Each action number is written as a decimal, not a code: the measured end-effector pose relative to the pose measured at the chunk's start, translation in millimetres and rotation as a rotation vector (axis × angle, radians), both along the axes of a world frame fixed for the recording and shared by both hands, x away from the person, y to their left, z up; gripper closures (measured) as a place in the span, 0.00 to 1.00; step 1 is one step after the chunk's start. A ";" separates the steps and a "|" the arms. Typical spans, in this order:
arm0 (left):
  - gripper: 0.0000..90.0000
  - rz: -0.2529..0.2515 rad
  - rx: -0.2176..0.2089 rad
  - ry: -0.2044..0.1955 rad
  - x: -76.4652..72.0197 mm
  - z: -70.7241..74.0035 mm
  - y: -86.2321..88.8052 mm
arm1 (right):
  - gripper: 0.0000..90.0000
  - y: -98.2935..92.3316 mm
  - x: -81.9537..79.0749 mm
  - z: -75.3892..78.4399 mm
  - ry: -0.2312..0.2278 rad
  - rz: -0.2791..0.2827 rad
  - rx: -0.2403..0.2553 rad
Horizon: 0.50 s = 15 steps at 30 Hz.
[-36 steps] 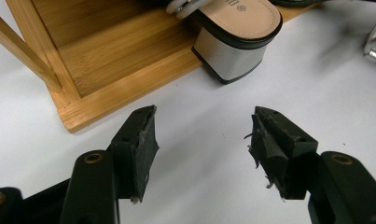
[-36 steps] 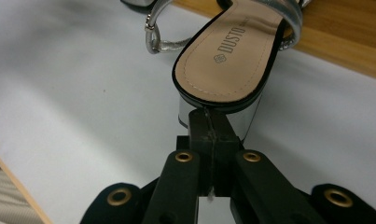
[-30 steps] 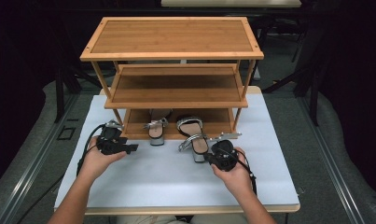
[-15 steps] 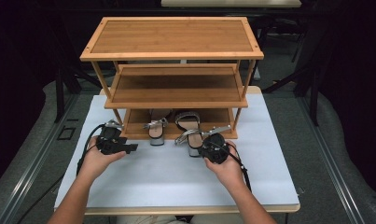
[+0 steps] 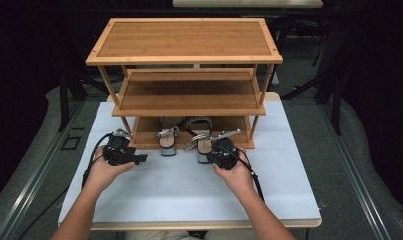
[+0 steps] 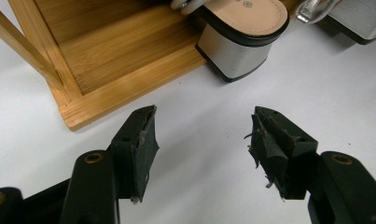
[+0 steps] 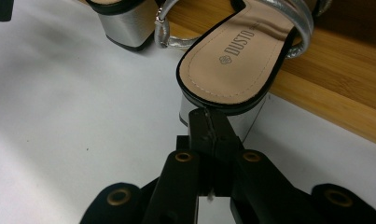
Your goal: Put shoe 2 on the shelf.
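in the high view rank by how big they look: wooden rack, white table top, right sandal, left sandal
1. White table top
2. Wooden rack, slightly smaller in spread, though it stands taller
3. Right sandal and left sandal: alike, a pair, both partly under the bottom shelf, so unranked.

"What kind of room is this?"

"A test room, like a lab. A white table (image 5: 289, 200) stands alone on grey floor (image 5: 359, 165). Dark stands (image 5: 334, 85) rise at two o'clock, and it's black all around."

I see my forearms bare; both grippers are black with brass-ringed screw holes, frayed rubber fingers (image 6: 143, 140), and black cables (image 5: 95, 155).
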<state>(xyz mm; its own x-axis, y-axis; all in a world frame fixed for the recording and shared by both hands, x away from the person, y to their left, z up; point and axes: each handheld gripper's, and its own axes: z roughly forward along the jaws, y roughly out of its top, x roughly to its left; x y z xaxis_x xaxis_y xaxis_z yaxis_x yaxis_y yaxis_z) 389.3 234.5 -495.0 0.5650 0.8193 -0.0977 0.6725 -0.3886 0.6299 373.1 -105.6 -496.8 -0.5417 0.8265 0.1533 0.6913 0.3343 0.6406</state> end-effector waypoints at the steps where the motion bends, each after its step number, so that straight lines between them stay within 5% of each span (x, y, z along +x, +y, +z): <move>1: 0.45 0.000 0.000 0.000 0.0 0.0 0.0 | 1.00 0.0 0.0 0.0 0.000 0.000 0.000; 15: 0.45 0.004 -0.007 0.007 0.2 -0.7 1.6 | 1.00 12.7 18.8 -2.1 0.008 -0.007 0.017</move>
